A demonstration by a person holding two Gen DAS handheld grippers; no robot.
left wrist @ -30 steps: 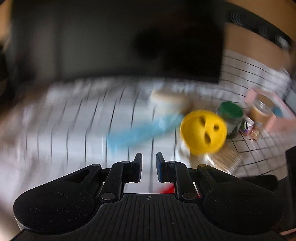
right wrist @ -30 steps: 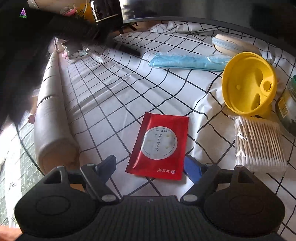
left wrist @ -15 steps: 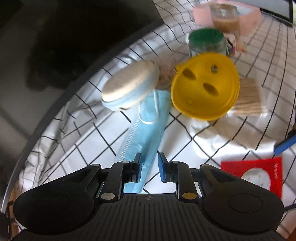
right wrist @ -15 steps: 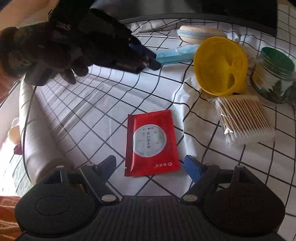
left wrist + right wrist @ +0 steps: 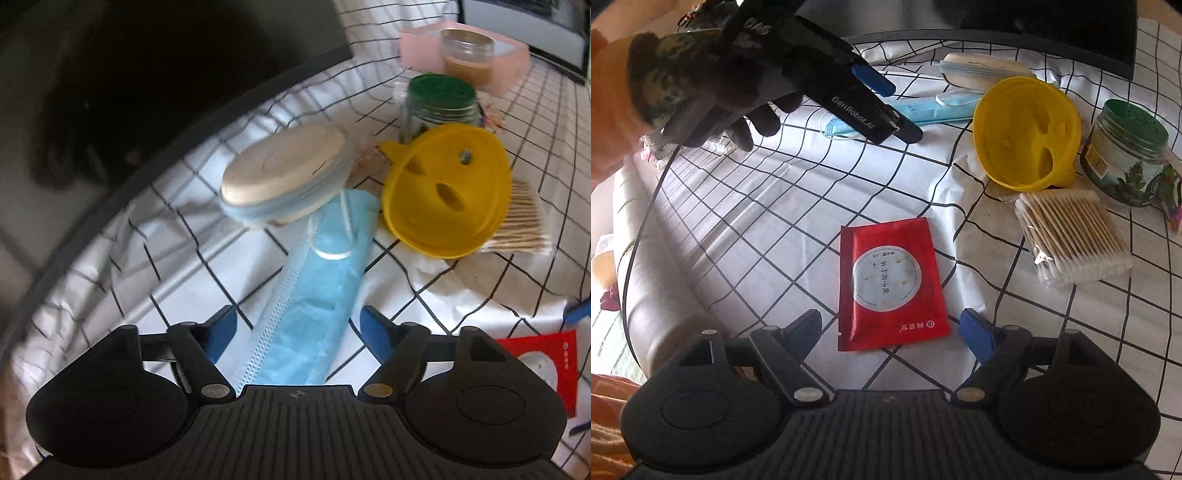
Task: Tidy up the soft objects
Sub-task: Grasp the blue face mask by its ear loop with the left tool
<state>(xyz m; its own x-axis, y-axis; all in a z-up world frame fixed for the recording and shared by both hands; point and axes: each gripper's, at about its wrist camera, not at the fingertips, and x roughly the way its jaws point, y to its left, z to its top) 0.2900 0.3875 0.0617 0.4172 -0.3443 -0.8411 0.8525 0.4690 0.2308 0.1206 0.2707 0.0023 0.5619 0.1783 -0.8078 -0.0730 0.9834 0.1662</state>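
The blue face mask (image 5: 314, 295) lies between your left gripper's (image 5: 297, 328) opening jaws, untouched, while your right gripper (image 5: 890, 330), also widening, straddles the red sachet (image 5: 892, 284).

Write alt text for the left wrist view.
The left hand-held gripper is opening its jaws astride a folded blue face mask on a grid-patterned cloth. Beyond lie a round compact and a yellow funnel.

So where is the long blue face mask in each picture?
Left wrist view: the pleated blue paper face mask runs up the middle, its near end between the opening jaws.
Right wrist view: the mask lies far at the top, partly behind the left gripper.
Shared landmark: the yellow plastic funnel beside it.
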